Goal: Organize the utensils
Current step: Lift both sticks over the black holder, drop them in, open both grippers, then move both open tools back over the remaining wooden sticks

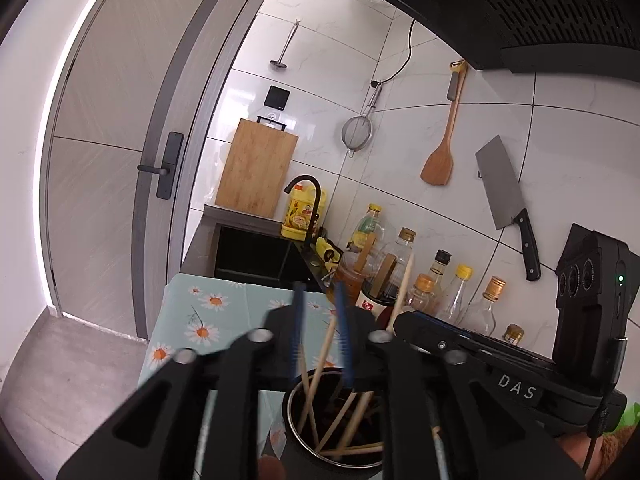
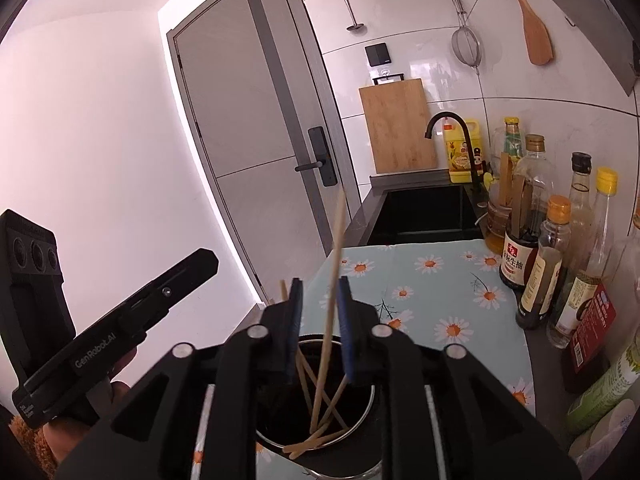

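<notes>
The left gripper (image 1: 320,332) hangs directly above a round metal utensil holder with a dark inside (image 1: 294,412), its two blue-padded fingers standing apart with a moderate gap and nothing between them. Below and just ahead of its fingertips, several pale wooden chopsticks (image 1: 352,416) lean criss-cross inside the holder, some lying nearly flat against the far rim. To the right of this gripper, close beside it, the black body of the other handheld device crosses the view.

The right gripper (image 2: 320,328) also hovers over the same holder (image 2: 362,412). One long wooden chopstick (image 2: 334,280) rises between its blue pads, its lower end down inside the holder and its upper end reaching well past the fingertips. The pads stand at a moderate gap, and the chopstick lies close to the right pad; whether it is actually pinched I cannot tell. More chopsticks (image 2: 320,436) rest tangled in the holder beneath the gripper.

The holder stands on a surface covered by a light blue cloth printed with daisies (image 2: 432,280), which spreads ahead and to the right of the right gripper. Further right of it stands a row of glass and plastic sauce bottles (image 2: 540,264) against the white tiled wall. Well ahead of both grippers lies a black sink (image 2: 424,212) with a black curved tap (image 2: 452,128), and a wooden cutting board (image 2: 398,128) leans behind it.
</notes>
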`<act>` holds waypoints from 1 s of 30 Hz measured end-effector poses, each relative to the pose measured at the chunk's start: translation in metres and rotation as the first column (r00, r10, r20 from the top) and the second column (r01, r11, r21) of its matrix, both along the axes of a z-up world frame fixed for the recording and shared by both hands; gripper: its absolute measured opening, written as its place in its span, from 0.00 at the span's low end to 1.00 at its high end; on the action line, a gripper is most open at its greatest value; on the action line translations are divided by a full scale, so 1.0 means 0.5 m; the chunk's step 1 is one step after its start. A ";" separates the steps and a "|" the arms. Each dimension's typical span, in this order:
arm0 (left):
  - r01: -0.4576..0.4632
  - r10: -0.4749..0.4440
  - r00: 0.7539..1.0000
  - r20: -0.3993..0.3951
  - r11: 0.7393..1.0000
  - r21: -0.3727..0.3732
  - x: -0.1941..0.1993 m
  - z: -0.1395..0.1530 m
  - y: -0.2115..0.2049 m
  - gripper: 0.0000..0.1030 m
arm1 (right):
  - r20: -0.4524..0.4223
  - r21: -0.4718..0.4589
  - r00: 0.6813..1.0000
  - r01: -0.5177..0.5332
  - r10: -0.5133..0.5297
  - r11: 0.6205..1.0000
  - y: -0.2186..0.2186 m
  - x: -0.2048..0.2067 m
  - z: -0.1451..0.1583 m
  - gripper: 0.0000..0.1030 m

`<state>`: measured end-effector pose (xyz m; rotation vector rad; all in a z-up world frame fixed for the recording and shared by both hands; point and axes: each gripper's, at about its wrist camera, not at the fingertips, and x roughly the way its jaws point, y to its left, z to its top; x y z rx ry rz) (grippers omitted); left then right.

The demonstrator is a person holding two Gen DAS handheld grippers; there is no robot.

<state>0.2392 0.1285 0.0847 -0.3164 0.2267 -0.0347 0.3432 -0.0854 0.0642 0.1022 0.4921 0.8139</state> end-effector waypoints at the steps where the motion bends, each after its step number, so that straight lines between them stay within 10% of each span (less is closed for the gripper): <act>1: 0.000 0.000 1.000 0.001 1.000 -0.002 -0.004 0.002 0.000 0.37 | -0.002 0.002 1.000 0.001 -0.001 1.000 -0.004 -0.001 0.001 0.23; 11: 0.012 -0.012 1.000 0.027 1.000 0.010 -0.074 0.047 -0.013 0.40 | -0.023 0.059 1.000 0.002 -0.001 0.998 -0.052 -0.044 0.039 0.30; 19: 0.041 -0.042 0.997 0.067 0.999 0.016 -0.156 0.095 -0.029 0.66 | -0.032 0.095 0.999 0.008 -0.004 0.995 -0.103 -0.110 0.087 0.46; 26: 0.084 -0.084 0.992 0.093 0.996 0.000 -0.246 0.123 -0.038 0.95 | -0.040 0.090 0.999 0.033 -0.029 0.995 -0.157 -0.176 0.104 0.79; 30: 0.090 -0.090 0.992 0.084 0.996 0.009 -0.296 0.127 -0.045 0.94 | -0.076 0.075 0.997 0.036 -0.030 0.997 -0.187 -0.206 0.101 0.94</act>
